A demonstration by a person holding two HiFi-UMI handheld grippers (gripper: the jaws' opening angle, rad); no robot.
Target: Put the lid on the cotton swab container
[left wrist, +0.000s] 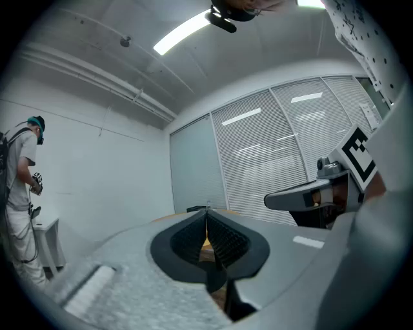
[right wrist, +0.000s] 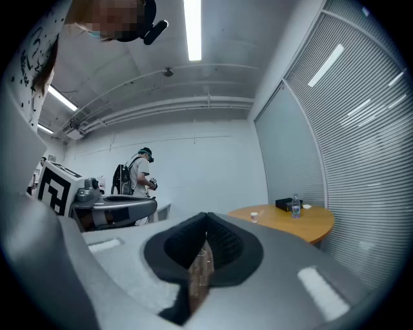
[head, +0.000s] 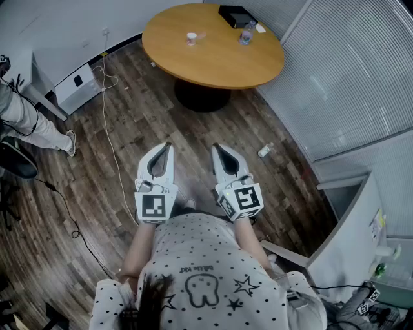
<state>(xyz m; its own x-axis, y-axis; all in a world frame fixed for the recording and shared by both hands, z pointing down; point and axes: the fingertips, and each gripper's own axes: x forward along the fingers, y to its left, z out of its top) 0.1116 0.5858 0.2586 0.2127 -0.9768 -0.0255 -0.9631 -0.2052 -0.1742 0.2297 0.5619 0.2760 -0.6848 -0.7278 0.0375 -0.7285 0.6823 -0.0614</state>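
Observation:
The cotton swab container (head: pixel 191 38) is a small white pot far ahead on the round wooden table (head: pixel 213 61); it also shows small in the right gripper view as the container (right wrist: pixel 255 216). I cannot make out its lid. Both grippers are held level at the person's waist, well short of the table. My left gripper (head: pixel 169 145) is shut with nothing in it, its black pads meeting at the tips (left wrist: pixel 207 209). My right gripper (head: pixel 216 148) beside it is also shut and empty, tips together (right wrist: pixel 206 216).
A clear bottle (head: pixel 246 37) and a black box (head: pixel 233 15) stand at the table's far side. A small bottle (head: pixel 265 151) lies on the wood floor. A cable (head: pixel 110 142) runs along the floor at left, near another person (head: pixel 26 122). Blinds (head: pixel 348 71) line the right.

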